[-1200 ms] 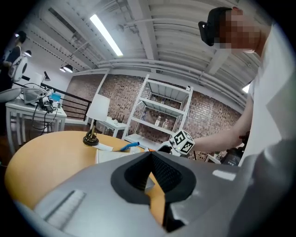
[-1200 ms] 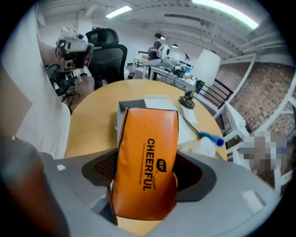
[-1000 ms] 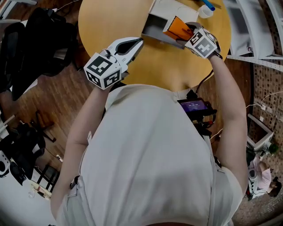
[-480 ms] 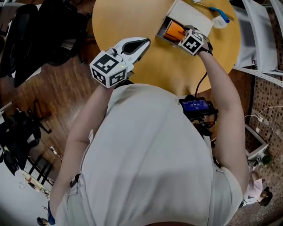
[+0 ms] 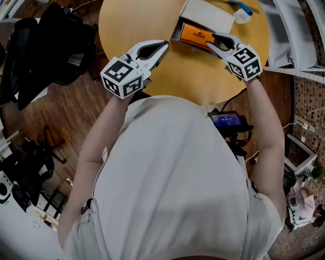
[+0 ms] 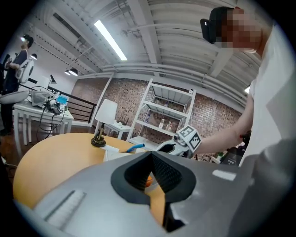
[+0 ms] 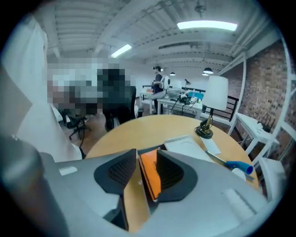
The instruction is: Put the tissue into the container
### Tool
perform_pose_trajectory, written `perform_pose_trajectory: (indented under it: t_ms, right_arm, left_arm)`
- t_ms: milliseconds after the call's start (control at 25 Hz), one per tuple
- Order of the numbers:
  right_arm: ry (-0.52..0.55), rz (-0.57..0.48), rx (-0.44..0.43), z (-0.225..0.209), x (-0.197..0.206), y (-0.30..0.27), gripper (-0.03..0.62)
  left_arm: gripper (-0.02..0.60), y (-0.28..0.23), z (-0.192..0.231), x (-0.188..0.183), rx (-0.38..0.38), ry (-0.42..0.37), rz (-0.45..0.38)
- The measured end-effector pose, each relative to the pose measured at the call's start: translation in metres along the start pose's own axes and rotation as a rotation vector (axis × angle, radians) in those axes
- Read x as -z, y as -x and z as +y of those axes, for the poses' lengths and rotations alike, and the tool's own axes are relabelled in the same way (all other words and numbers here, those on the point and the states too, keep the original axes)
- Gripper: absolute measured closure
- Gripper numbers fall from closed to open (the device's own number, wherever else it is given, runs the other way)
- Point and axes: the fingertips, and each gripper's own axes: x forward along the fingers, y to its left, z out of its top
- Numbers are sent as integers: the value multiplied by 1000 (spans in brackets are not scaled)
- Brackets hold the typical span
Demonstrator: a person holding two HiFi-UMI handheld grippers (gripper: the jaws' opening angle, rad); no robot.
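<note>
An orange tissue pack [image 5: 197, 36] lies flat inside the grey container [image 5: 177, 31] on the round wooden table [image 5: 142, 20]. My right gripper [image 5: 212, 41] hovers just off the container's near right end. Its jaws are closing, with a gap still between them and nothing in it. In the right gripper view the orange pack [image 7: 150, 173] shows beyond the right gripper [image 7: 146, 152]. My left gripper [image 5: 165, 45] is held above the table to the left of the container, shut and empty. In the left gripper view the left gripper [image 6: 150, 155] points toward the right gripper [image 6: 187, 139].
A white lid or box [image 5: 208, 15] lies behind the container. A blue-handled tool [image 5: 238, 6] and a small white cup [image 5: 242, 16] sit at the far right. A desk lamp [image 7: 213, 99] stands on the far edge. A white shelf unit [image 5: 289, 30] stands to the right.
My right gripper has pulled back out of the container and its jaws have narrowed. The orange pack now lies flat inside, free of the jaws. The left gripper has barely moved.
</note>
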Motion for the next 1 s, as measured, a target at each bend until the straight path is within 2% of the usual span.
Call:
perform_pose_trajectory:
  t_ms: [200, 280, 640, 1000]
  right_arm:
    - [-144, -282, -26, 23, -44, 73, 589]
    - [-169, -341, -16, 26, -49, 90, 594]
    - [-152, -396, -33, 40, -37, 103, 594]
    - [-155, -438, -31, 35, -38, 109, 594]
  left_arm:
    - [581, -21, -15, -8, 38, -35, 12]
    - [581, -27, -21, -7, 52, -41, 21]
    - [581, -42, -31, -6, 67, -60, 53]
    - [581, -52, -35, -6, 74, -73, 65]
